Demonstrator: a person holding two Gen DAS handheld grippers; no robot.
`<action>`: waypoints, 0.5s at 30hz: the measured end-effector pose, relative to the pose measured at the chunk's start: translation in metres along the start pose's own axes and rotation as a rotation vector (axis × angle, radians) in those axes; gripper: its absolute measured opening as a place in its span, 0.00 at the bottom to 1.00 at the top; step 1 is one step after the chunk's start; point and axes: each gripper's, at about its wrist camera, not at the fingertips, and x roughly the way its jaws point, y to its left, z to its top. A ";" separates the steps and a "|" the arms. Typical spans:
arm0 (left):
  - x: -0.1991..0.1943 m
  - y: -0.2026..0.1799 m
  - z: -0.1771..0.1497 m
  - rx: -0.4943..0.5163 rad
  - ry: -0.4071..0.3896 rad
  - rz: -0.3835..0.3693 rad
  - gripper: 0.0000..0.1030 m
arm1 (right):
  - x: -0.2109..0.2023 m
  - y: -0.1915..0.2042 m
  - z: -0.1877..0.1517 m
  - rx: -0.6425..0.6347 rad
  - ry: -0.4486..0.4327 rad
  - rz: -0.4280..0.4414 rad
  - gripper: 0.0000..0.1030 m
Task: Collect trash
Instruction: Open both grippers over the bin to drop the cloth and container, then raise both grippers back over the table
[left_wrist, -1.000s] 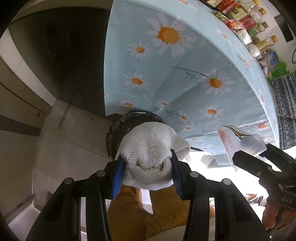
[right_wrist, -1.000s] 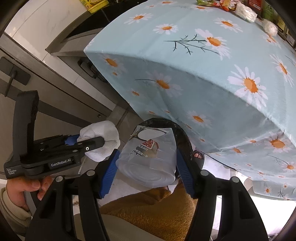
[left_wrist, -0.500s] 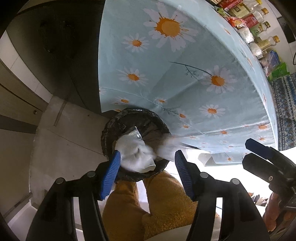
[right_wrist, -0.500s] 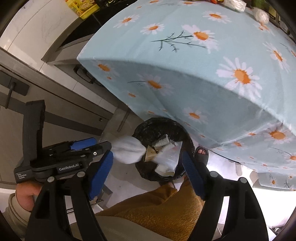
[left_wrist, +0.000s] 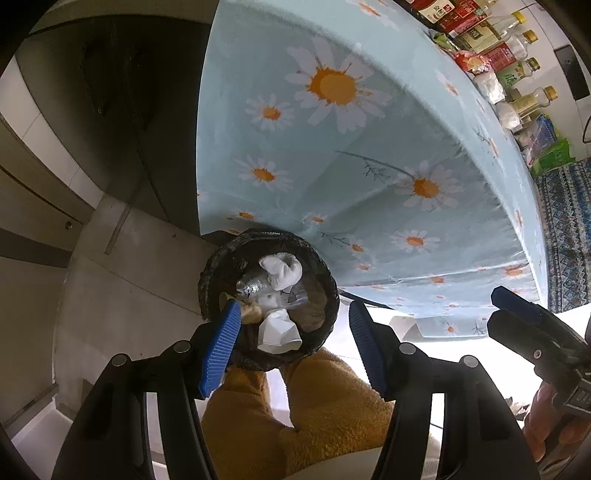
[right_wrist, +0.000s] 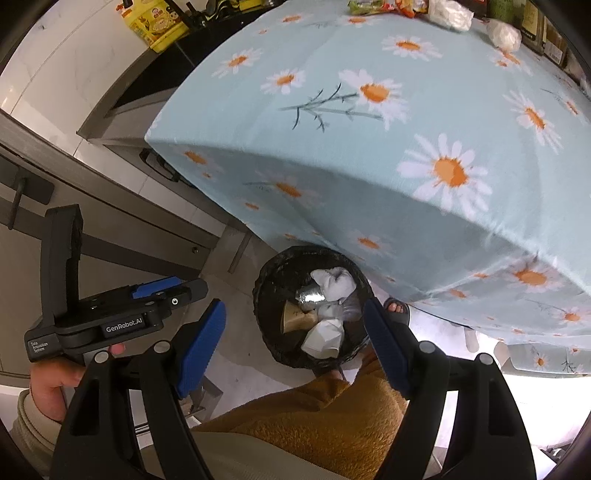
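A black-lined trash bin (left_wrist: 207, 280) stands on the floor beside the table, below both grippers. Inside lie a white knotted wad (left_wrist: 282, 271), a crumpled white wrapper (left_wrist: 279, 330), foil and clear plastic. My left gripper (left_wrist: 293, 310) hangs open above the bin with nothing between its blue pads. The right wrist view shows the same bin (right_wrist: 266, 280), wad (right_wrist: 334, 282) and wrapper (right_wrist: 323, 336) under my right gripper (right_wrist: 293, 308), which is open and empty too. The left gripper (right_wrist: 177, 291) shows at the left of that view, held by a hand.
A table with a pale blue daisy cloth (left_wrist: 369, 147) overhangs the bin. Bottles and packets (left_wrist: 517, 74) line its far edge, and white crumpled bags (right_wrist: 447, 13) lie there. Grey cabinets (right_wrist: 110, 221) stand at the left. The person's orange-clad legs (left_wrist: 314, 406) are just below the grippers.
Both grippers opened. The white wad fell from the left one and the clear wrapper from the right one; both now lie in the bin.
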 end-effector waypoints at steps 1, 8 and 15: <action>-0.005 -0.003 0.001 0.008 -0.009 -0.011 0.57 | -0.003 -0.001 0.001 -0.002 -0.006 0.001 0.74; -0.033 -0.029 0.014 0.080 -0.077 -0.008 0.57 | -0.028 -0.021 0.010 0.024 -0.067 -0.008 0.74; -0.051 -0.052 0.037 0.125 -0.127 -0.013 0.57 | -0.059 -0.046 0.023 0.053 -0.151 -0.013 0.74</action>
